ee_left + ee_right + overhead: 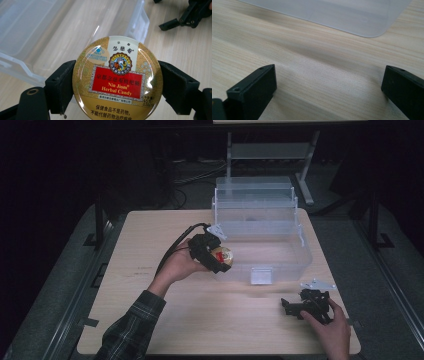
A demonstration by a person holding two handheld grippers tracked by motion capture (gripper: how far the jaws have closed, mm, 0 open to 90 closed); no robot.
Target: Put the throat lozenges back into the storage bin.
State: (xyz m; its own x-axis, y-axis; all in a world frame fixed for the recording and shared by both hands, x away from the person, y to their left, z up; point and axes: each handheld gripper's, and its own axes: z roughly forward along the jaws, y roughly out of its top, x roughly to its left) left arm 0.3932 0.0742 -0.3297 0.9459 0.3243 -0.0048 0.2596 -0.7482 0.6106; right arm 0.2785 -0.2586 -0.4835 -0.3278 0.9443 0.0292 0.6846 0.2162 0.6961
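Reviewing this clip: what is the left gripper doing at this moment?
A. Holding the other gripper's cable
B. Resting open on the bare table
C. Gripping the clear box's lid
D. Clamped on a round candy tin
D: in the left gripper view, the left gripper has its jaws pressed against both sides of the round candy tin.

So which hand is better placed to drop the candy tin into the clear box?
Left. The left tongs already clamp the candy tin, held at the clear box's near left edge. The right tongs are open with nothing between them, low over the table near its right corner.
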